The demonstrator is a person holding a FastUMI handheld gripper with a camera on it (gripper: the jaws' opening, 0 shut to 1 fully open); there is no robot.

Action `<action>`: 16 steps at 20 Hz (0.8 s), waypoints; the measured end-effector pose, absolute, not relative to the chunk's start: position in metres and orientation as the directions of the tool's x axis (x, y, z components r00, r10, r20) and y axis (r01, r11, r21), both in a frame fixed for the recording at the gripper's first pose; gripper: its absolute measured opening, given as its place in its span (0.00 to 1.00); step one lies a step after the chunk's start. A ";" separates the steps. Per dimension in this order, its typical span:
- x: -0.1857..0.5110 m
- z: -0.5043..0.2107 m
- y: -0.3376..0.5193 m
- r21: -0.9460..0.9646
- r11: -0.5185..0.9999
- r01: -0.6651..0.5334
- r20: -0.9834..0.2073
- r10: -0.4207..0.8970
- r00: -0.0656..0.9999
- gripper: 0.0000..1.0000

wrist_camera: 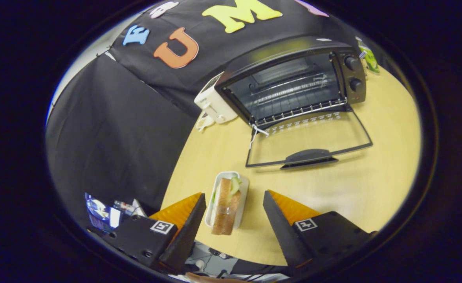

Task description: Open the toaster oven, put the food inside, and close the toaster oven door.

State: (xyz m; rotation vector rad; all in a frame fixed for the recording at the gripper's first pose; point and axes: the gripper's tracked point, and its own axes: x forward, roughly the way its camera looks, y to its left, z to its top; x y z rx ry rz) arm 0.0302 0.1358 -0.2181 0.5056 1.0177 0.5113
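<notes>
Now tongs spread around tray holding sandwich.

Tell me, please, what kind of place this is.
Probably a staged recording booth, not a real kitchen: a toaster oven with its door down on a wooden table, black cloth walls, and an open gripper around a sandwich tray.
</notes>
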 end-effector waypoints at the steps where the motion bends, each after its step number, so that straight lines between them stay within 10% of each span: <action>1: 0.024 -0.224 0.138 0.612 0.775 -0.158 -0.683 0.619 0.388 0.95; 16: 0.020 -0.249 0.171 0.677 0.731 -0.087 -0.719 0.682 0.133 0.50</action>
